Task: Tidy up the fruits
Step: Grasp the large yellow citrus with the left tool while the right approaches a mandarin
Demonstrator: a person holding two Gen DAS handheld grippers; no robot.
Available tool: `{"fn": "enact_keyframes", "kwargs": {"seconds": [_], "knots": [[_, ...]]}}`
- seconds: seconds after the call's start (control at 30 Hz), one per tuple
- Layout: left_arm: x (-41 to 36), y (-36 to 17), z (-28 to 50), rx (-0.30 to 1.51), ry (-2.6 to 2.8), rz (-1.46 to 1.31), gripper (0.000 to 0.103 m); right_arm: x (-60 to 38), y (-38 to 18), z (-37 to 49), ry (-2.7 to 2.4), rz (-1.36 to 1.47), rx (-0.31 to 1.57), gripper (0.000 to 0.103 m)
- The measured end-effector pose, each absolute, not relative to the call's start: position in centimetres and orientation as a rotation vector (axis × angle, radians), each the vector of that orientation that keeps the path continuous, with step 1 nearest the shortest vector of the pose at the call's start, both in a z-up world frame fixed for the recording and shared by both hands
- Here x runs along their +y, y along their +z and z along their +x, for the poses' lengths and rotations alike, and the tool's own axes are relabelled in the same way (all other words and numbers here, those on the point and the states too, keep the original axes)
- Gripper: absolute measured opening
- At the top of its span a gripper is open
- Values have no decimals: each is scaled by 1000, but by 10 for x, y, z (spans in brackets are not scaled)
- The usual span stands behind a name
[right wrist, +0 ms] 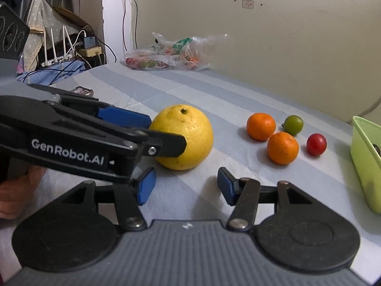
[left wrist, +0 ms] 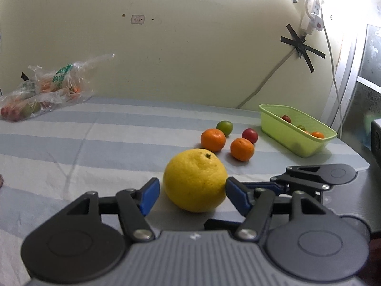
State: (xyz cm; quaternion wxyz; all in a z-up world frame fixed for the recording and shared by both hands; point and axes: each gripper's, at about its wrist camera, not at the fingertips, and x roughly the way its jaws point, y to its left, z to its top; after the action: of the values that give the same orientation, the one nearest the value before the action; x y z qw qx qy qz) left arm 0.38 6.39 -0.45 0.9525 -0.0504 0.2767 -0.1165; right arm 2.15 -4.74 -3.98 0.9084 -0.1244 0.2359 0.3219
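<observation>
The left gripper point(left wrist: 191, 191) straddles the large yellow citrus point(left wrist: 195, 180) resting on the striped cloth point(left wrist: 95, 143). Its right pad touches the rind; a slim gap shows at the left pad, so the jaws are released, not clamped. The right gripper point(right wrist: 185, 186) stands spread and empty, just short of the citrus. Beyond the citrus lie two mandarins point(right wrist: 260, 126), a green fruit point(right wrist: 294, 125) and a red fruit point(right wrist: 316, 144); the green basket point(left wrist: 273, 116) sits past them.
</observation>
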Motion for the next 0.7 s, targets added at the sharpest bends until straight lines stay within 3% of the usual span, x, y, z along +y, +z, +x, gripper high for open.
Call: {"fn": "enact_keyframes", "kwargs": {"seconds": [0.7], "knots": [[78,-14,5,527,-266,-159,75,-50,-40,22,651,-246,492,64]]}}
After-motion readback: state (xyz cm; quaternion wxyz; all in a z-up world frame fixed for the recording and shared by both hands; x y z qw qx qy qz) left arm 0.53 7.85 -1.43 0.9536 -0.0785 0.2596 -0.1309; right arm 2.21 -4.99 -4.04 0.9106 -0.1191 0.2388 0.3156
